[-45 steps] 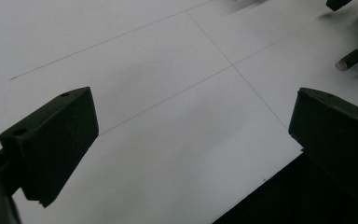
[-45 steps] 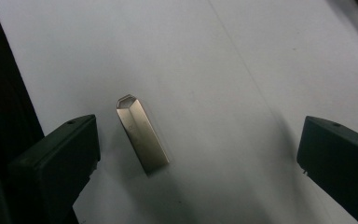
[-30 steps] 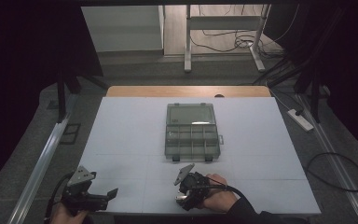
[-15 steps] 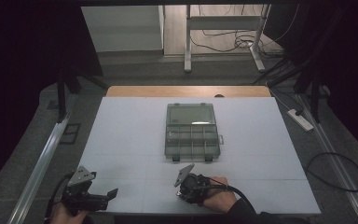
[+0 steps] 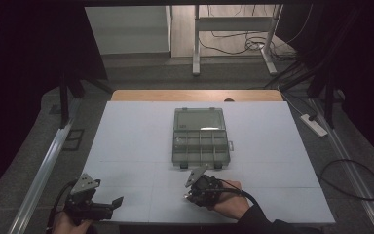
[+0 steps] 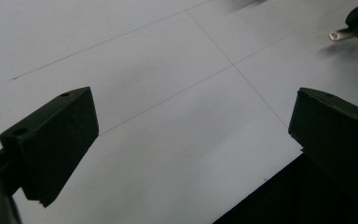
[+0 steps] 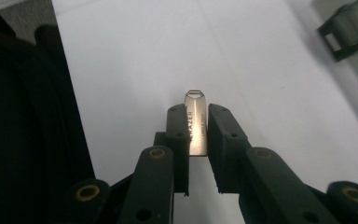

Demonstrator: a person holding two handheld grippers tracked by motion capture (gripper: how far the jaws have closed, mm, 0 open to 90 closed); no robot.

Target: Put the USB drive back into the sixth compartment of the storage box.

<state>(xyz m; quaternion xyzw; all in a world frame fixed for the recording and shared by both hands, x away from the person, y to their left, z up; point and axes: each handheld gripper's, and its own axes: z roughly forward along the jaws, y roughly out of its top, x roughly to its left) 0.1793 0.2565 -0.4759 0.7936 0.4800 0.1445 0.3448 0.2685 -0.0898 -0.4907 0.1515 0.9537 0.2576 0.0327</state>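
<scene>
Closing is the one change from a second ago: the right hand-held gripper [image 7: 197, 140] has just drawn its jaws together, and they now pinch a slim metal USB stick [image 7: 196, 122] by its long sides, its looped end poking out past the fingertips. Neither hand has shifted much otherwise. From above, that right hand-held gripper [image 5: 191, 191] sits near the front edge of the worktop [image 5: 126, 146], about midway along it, just in front of the clear plastic organizer box [image 5: 200, 137], which lies near the worktop's centre with its lid swung back and its compartments exposed.

At the front left corner the left hand-held gripper [image 5: 118, 201] hangs with its jaws spread wide and nothing between them, over bare worktop.

So the pick-up looks done: the stick is gripped. What seems left is carrying it forward to the box and dropping it into one of the compartments. Whether any compartment already holds something is too small to tell
</scene>
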